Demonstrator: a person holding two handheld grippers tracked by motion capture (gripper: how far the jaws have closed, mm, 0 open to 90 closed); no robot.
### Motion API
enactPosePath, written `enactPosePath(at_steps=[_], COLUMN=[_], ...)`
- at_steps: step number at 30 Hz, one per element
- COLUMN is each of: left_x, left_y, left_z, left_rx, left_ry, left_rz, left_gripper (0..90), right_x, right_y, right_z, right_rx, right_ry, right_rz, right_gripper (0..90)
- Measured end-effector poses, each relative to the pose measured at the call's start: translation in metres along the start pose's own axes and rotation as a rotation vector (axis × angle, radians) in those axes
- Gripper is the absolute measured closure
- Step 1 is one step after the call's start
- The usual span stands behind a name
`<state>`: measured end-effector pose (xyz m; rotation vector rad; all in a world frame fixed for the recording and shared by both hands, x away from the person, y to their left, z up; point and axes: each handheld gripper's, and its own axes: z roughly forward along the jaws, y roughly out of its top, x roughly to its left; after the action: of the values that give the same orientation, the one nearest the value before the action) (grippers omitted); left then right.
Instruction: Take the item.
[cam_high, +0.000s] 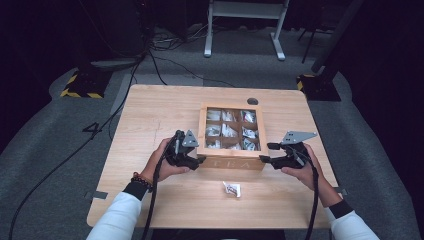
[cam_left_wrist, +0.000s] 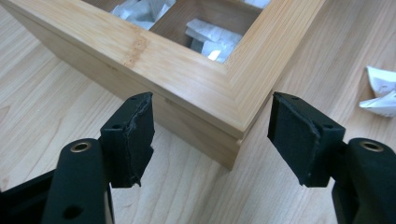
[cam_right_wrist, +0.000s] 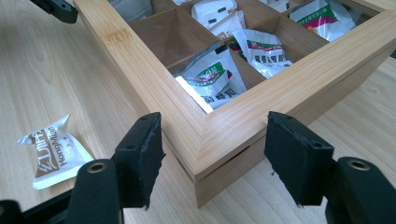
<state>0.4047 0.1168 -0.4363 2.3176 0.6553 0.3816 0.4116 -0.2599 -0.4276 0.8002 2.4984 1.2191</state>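
A wooden tea box (cam_high: 230, 163) stands on the table with a windowed frame lid; its compartments hold white sachets (cam_right_wrist: 212, 77). My left gripper (cam_high: 199, 157) is at the box's front left corner. In the left gripper view its jaws (cam_left_wrist: 212, 135) straddle that corner of the box (cam_left_wrist: 187, 79) with gaps on both sides, open. My right gripper (cam_high: 265, 152) is at the front right corner. In the right gripper view its jaws (cam_right_wrist: 215, 149) stand either side of the corner of the box (cam_right_wrist: 243, 121), pads close to the wood but not pressing. A loose sachet (cam_high: 231, 189) lies in front of the box.
The light wood table (cam_high: 150, 115) has a dark round hole (cam_high: 252, 101) behind the box. The loose sachet (cam_right_wrist: 51, 156) lies left of my right jaws and at the right edge of the left gripper view (cam_left_wrist: 380, 91). Cables and a white desk frame (cam_high: 245, 25) sit on the floor beyond.
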Motion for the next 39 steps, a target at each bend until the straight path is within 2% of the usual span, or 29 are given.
enactPosePath(at_steps=[10, 15, 16, 19, 20, 26, 39], left_x=[-0.004, -0.007, -0.008, -0.008, -0.009, -0.011, -0.011], left_y=[0.000, -0.001, -0.002, -0.003, -0.004, -0.009, -0.029], left_z=[-0.013, -0.020, -0.022, -0.027, -0.030, -0.036, -0.048], left_rx=[-0.009, -0.021, -0.026, -0.028, -0.031, -0.030, 0.003], left_ry=[0.047, 0.078, 0.080, 0.095, 0.109, 0.128, 0.179], left_rz=[0.007, 0.020, 0.021, 0.030, 0.028, 0.047, 0.050], left_gripper=[24.3, 19.7, 19.4, 19.0, 18.8, 18.6, 19.6], right_x=[0.005, 0.009, 0.011, 0.012, 0.013, 0.012, 0.012], right_y=[0.003, 0.005, 0.005, 0.005, 0.005, 0.004, -0.005], right_z=[-0.004, -0.010, -0.012, -0.015, -0.018, -0.024, -0.035], right_rx=[0.003, 0.010, 0.013, 0.010, 0.010, 0.014, 0.029], right_ry=[-0.017, -0.028, -0.040, -0.044, -0.055, -0.073, -0.122], right_rz=[-0.041, -0.077, -0.100, -0.104, -0.118, -0.130, -0.144], right_gripper=[35.5, 33.5, 32.8, 32.2, 31.8, 31.2, 29.7])
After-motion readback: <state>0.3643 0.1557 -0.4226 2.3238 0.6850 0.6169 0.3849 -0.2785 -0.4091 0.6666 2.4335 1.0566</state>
